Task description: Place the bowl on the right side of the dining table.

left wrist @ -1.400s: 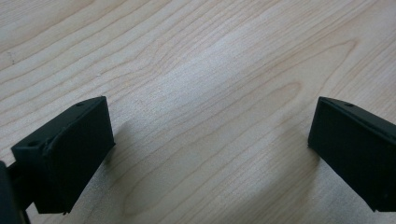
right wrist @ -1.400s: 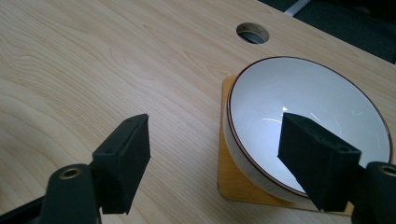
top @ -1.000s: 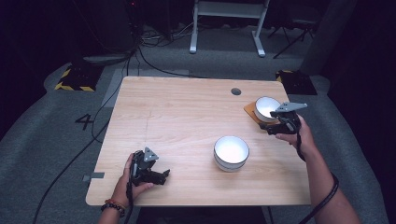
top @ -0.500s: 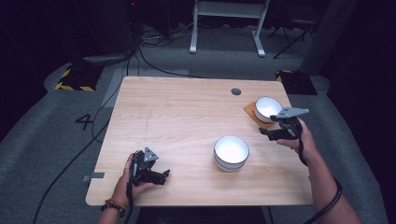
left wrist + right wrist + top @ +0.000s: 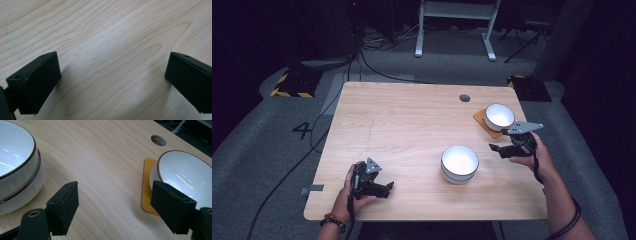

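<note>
Right gripper (image 5: 495, 148) spread, empty, between stacked bowls (image 5: 459, 163) and bowl (image 5: 499, 116) on coaster (image 5: 482, 120); left gripper (image 5: 388, 188) spread, far off.

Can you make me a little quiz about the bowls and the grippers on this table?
1. True or false: the small bowl sits on an orange coaster.
2. Which gripper is nearer the stacked bowls? A) left gripper B) right gripper
3. Fill in: in the left gripper view, between the open jaws lies bare ____.

Key
1. True; the coaster pokes out beside the bowl in the right gripper view too.
2. B; it hovers between the stacked bowls and the small bowl, jaws open and empty.
3. Table; the wood is all that lies between them.
</note>
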Available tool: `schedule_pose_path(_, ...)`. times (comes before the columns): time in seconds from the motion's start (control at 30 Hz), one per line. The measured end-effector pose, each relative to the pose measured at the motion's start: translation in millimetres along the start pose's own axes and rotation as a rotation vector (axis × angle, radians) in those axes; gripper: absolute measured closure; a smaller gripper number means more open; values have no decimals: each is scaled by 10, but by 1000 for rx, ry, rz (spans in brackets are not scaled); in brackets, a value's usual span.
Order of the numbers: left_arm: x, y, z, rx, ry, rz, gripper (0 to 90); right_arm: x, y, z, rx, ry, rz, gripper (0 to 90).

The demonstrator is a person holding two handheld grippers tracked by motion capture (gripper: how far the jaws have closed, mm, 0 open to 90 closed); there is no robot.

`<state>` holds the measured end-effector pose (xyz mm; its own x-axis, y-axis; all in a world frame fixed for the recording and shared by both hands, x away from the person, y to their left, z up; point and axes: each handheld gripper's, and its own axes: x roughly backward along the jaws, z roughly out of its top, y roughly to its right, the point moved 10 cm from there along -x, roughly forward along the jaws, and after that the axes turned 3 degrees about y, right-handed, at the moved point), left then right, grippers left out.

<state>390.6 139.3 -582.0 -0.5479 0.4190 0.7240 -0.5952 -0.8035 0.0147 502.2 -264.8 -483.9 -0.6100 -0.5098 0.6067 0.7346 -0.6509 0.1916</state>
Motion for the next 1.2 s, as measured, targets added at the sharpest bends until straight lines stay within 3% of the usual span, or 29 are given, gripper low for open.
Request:
schedule_pose_path(0.9, -1, 3, 0, 3, 1, -1, 3, 204, -191, -143, 62, -21, -13, 212)
schedule_pose_path(1.2, -1, 3, 0, 4, 1, -1, 3, 239, -242, -279, 75, -40, -21, 207)
